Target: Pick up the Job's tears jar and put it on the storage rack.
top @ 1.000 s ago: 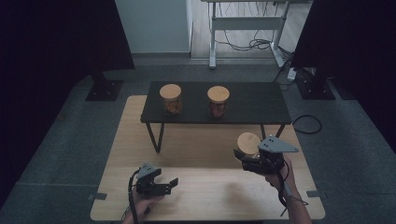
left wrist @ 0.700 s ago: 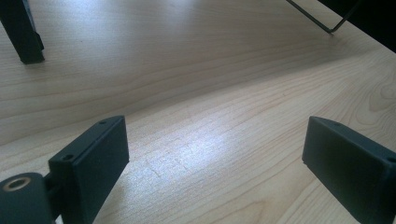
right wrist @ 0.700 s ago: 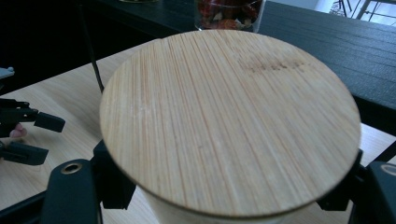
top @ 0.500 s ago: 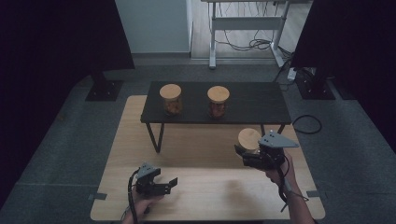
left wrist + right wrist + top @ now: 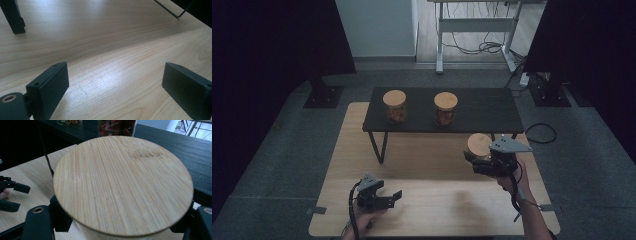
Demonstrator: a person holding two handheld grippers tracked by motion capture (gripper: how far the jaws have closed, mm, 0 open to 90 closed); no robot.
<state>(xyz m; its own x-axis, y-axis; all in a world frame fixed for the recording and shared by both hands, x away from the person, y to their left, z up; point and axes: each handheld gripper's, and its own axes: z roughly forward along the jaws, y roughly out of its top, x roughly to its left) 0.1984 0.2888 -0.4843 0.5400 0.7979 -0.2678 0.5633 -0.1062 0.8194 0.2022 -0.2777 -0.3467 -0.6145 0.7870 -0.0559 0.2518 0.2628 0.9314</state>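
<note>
One lidded jar sits clamped in the right gripper; left gripper gapes.

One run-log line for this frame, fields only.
right gripper: shut on lidded jar, near black shelf | left gripper: open, empty, over wooden table | shelf: two jars

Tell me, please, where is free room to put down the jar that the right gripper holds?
The black shelf is bare from the second jar to its right end. The wooden table is bare between the left gripper and the right gripper, which holds the jar. Around the first jar and its neighbour, room is tighter.
</note>
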